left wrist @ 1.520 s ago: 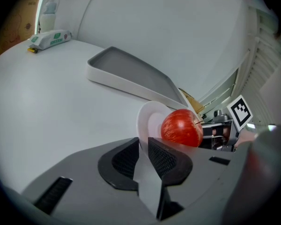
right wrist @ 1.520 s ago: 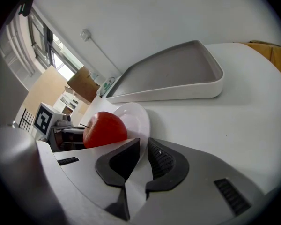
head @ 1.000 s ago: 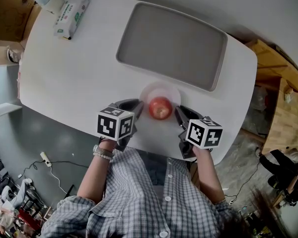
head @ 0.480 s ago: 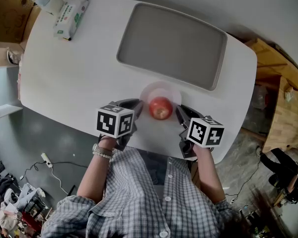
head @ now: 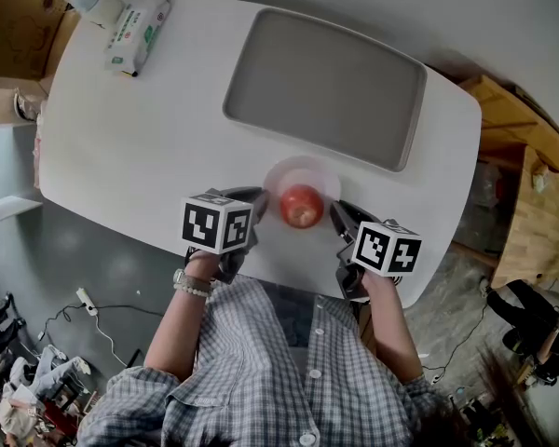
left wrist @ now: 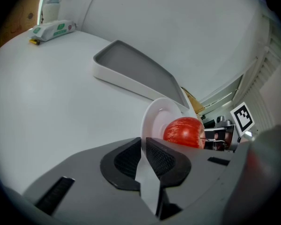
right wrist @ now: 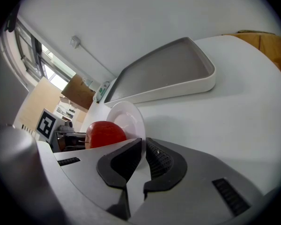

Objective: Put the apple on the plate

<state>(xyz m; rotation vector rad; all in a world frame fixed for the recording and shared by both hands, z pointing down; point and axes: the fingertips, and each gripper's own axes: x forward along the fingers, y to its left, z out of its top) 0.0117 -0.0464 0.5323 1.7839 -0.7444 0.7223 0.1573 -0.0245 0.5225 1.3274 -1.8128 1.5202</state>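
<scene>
Apple (head: 301,205) sits on the small white plate (head: 303,167), near the front edge of the white surface (head: 149,138), just in front of a grey tray (head: 326,87). Left gripper (head: 252,196) rests just beside the plate on one side and right gripper (head: 340,214) on the other. Each gripper's fingers are drawn together to a thin slit and hold nothing. A pack of wipes (head: 137,21) lies at the far left corner.
</scene>
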